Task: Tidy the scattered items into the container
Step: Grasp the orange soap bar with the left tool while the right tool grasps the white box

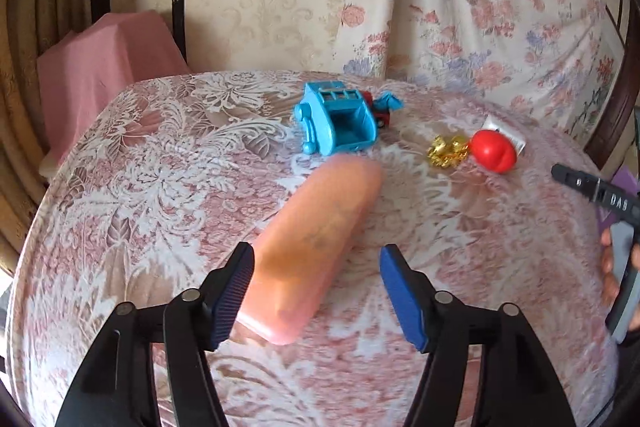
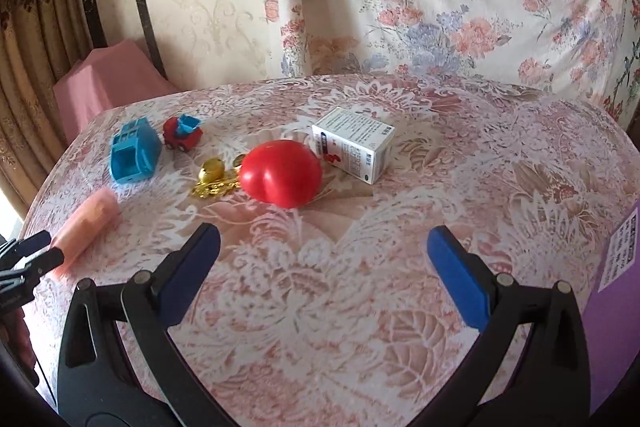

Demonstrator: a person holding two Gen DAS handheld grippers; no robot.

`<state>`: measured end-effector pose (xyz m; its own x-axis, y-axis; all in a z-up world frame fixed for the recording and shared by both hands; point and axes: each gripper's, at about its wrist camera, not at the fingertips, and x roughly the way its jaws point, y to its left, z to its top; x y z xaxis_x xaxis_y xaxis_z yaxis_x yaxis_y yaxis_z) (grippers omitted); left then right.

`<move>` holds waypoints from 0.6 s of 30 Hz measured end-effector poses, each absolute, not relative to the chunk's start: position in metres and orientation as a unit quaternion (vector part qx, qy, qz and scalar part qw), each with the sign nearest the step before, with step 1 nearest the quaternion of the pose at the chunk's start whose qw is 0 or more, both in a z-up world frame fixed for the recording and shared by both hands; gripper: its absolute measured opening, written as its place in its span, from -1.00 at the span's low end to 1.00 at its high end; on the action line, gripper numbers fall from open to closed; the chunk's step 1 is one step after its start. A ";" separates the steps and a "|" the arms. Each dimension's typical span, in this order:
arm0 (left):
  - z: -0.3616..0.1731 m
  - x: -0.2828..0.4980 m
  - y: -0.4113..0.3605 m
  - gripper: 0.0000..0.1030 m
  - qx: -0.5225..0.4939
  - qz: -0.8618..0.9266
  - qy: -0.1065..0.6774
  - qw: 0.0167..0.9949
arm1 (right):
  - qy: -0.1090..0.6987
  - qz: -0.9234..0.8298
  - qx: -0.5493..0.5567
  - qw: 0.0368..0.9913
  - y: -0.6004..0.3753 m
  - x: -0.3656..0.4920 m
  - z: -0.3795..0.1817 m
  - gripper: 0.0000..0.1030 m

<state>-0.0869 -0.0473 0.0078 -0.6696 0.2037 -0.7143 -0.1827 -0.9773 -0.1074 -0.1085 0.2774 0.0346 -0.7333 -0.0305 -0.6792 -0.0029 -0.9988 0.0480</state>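
While the left gripper [image 1: 316,267] hovered low over the lace-covered counter [image 1: 160,187], its jaws stood wide apart around the near end of a long peach-pink case [image 1: 316,235], which lay flat on the cloth and angled away toward the far side; whether the left pad touched the case could not be told. Beyond the case's far tip sat a blue toy piece [image 1: 336,123], with a small red toy car [image 2: 183,137] just behind it. To the right lay a heap of gold trinkets [image 2: 214,179], touching a red tomato-shaped toy [image 2: 282,173], and a white carton [image 2: 354,149] stood just behind that. The right gripper [image 2: 324,263] hung above bare cloth nearer than the red toy, its jaws wide and holding nothing. A purple container [image 2: 616,307] showed at the right edge of the right wrist view.
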 end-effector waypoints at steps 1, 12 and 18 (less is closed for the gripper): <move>0.007 -0.088 -0.048 0.36 -0.393 0.913 -0.011 0.105 | -0.025 -0.931 0.365 0.003 0.280 -0.112 0.034 1.00; -0.012 -0.096 -0.056 0.23 -0.411 0.905 -0.024 0.105 | -0.083 -0.932 0.352 -0.031 0.312 -0.163 0.037 1.00; -0.016 -0.101 -0.058 0.15 -0.420 0.898 -0.044 0.120 | -0.039 -0.920 0.384 -0.069 0.315 -0.190 0.025 1.00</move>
<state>-0.1007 -0.0581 -0.0164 -0.6183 0.2535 -0.7439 -0.1791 -0.9671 -0.1807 -0.1901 0.3150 0.0249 -0.6949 0.0975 -0.7124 -0.1579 -0.9873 0.0189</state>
